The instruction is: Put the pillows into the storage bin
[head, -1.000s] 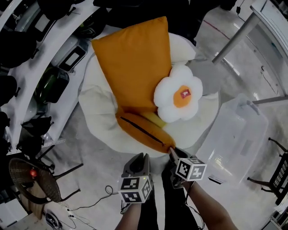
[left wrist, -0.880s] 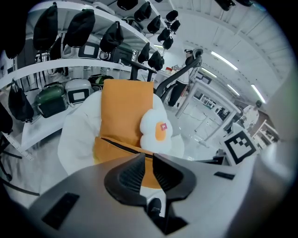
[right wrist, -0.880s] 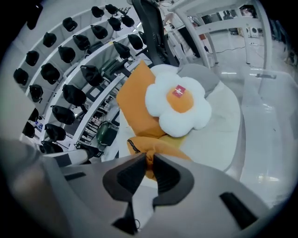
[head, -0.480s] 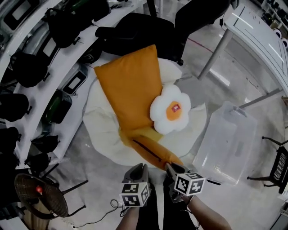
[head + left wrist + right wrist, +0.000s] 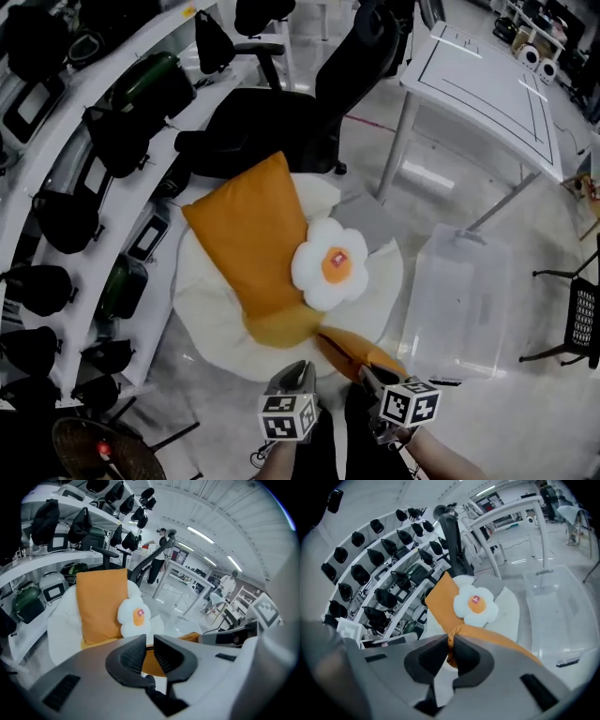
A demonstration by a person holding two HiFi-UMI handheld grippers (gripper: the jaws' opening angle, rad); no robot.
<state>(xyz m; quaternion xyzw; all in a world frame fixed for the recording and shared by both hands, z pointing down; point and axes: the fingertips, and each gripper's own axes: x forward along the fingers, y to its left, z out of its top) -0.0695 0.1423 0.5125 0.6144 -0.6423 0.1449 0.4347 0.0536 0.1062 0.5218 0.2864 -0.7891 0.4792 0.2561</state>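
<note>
An orange pillow (image 5: 248, 239) lies on a big white cushion (image 5: 211, 314), and a white flower pillow (image 5: 328, 265) rests on its right edge. My right gripper (image 5: 367, 373) is shut on the orange pillow's near corner, which it holds up off the cushion. Its jaws have just closed tighter on the pinched cloth (image 5: 451, 634). My left gripper (image 5: 300, 367), just beside it, has been closing. Its jaws stand a narrow slit apart with orange cloth (image 5: 151, 660) low in the gap. The clear storage bin (image 5: 441, 281) stands empty on the floor to the right.
Curved white shelves with dark bags (image 5: 84, 187) run along the left. A black office chair (image 5: 281, 112) stands behind the cushion, and a white table (image 5: 487, 75) is at the back right. A fan (image 5: 103, 455) sits at the bottom left, and a black rack (image 5: 581, 319) at the right edge.
Both grippers have risen, the right one more. The orange pillow's near corner has come up off the white cushion and its near end has folded over. The flower pillow stays on top.
</note>
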